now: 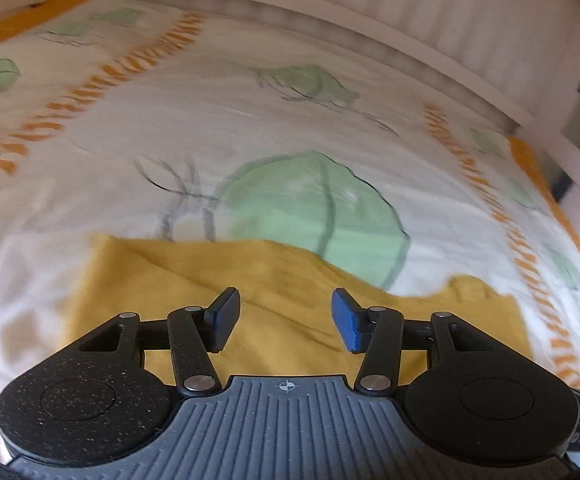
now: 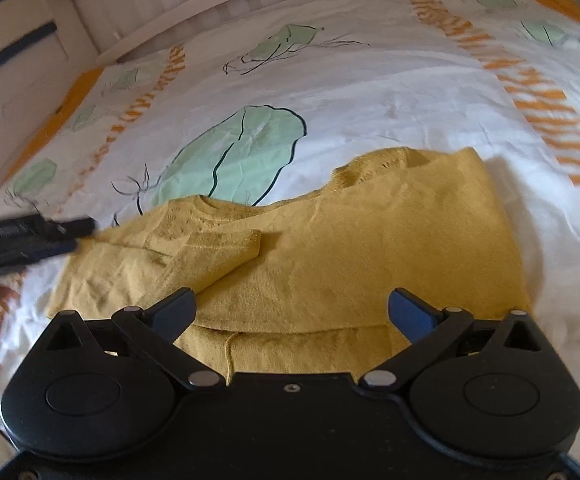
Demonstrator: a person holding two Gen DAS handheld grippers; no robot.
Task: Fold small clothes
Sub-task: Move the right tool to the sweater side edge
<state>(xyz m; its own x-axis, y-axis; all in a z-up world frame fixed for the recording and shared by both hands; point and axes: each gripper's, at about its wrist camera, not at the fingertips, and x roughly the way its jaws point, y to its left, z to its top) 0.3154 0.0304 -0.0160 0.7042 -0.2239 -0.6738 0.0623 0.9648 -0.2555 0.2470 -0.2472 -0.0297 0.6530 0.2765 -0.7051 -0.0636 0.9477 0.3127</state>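
A small mustard-yellow knitted sweater (image 2: 330, 248) lies flat on the bed, with one sleeve (image 2: 210, 248) folded in across its front. It also shows in the left wrist view (image 1: 282, 288), blurred. My left gripper (image 1: 285, 320) is open and empty, just above the sweater's near part. My right gripper (image 2: 292, 314) is open wide and empty, over the sweater's lower hem. The left gripper's body (image 2: 30, 238) shows at the left edge of the right wrist view, beside the sweater's left side.
The white bedsheet (image 2: 370, 92) has green leaf prints and orange stripes. A white slatted bed frame (image 1: 370, 12) runs along the far side. A loose yarn thread (image 2: 230, 354) hangs at the sweater's hem.
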